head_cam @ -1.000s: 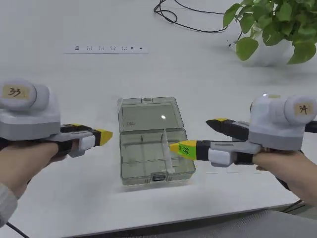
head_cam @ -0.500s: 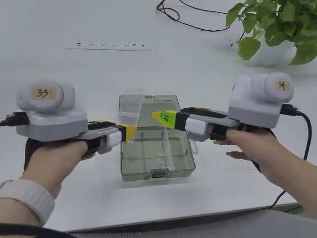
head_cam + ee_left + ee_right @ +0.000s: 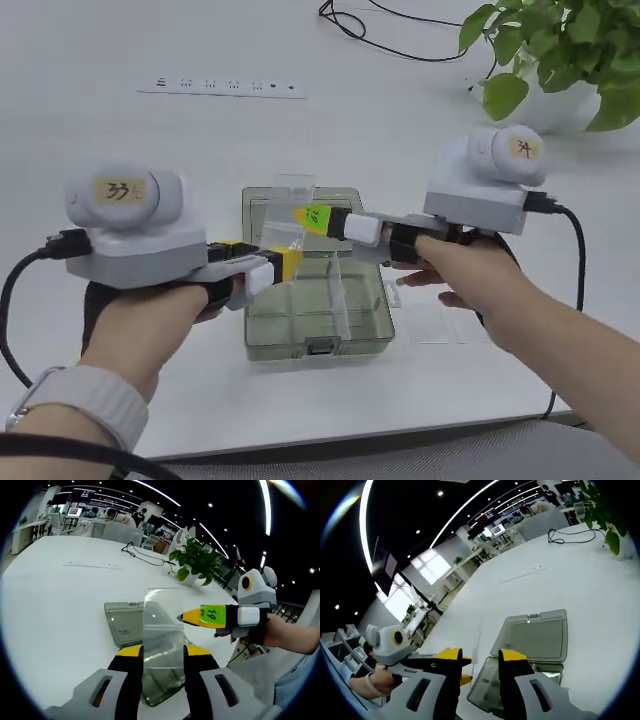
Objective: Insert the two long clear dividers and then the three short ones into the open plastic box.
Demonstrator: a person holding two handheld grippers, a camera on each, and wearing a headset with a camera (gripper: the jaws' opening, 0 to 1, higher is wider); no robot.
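Plastic and see-through, the divider stands upright above the open box, pinched in the closed left tongs — they reach in from 8 o'clock in the head view. From 3 o'clock come the right tongs, jaws apart, with the sheet's thin edge between them. One long divider stands inside the box. More clear pieces lie on the white surface at the box's 3 o'clock.
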